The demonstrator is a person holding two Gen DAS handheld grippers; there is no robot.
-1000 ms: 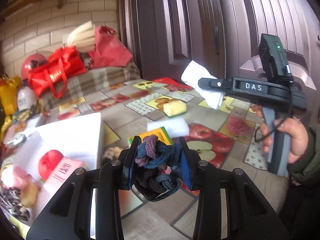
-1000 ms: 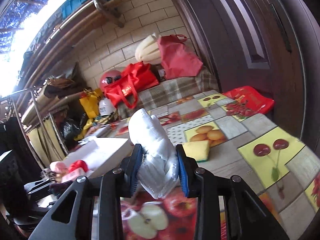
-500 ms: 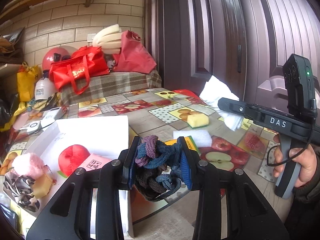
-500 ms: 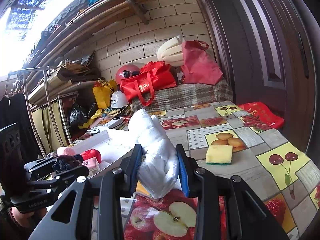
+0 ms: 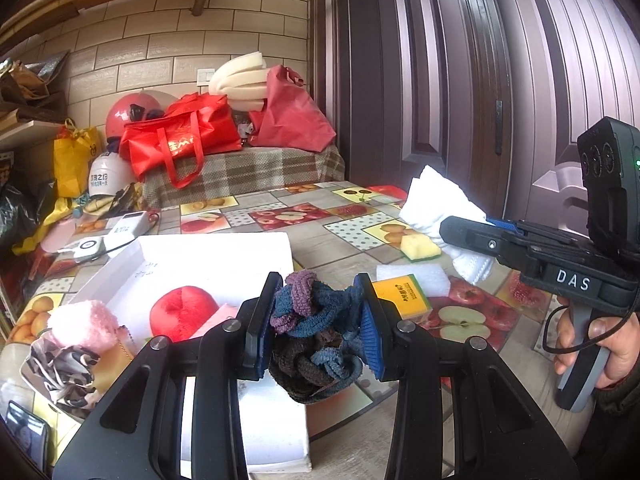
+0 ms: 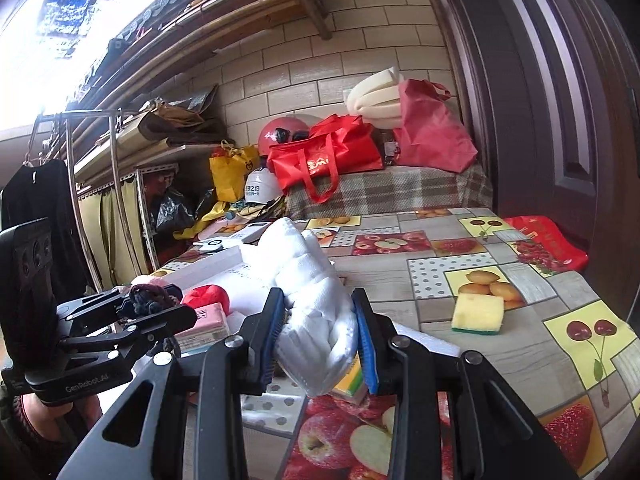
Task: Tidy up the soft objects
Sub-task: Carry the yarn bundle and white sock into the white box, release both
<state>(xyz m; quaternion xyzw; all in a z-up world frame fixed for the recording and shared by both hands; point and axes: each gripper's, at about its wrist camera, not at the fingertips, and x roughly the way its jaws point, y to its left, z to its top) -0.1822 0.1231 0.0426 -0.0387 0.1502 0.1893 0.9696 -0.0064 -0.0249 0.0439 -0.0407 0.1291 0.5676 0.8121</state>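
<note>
Clamping a bundle of hair scrunchies [image 5: 316, 332], the left gripper [image 5: 318, 324] hangs over the white box [image 5: 216, 256]; the right gripper's [image 6: 320, 330] fingers squeeze folded white gloves [image 6: 316, 296] above the worktop [image 6: 532, 344].

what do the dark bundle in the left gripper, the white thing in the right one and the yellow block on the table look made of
Bundle of hair ties: fuzzy terry-like fabric, matte; looped, nubby bands in blue, purple and brown.
White cloth glove: knitted cotton or similar, matte; fine ribbed rows show.
Yellow sponge: soft foam, porous-looking, with a thin green layer underneath, probably a scouring pad.
</note>
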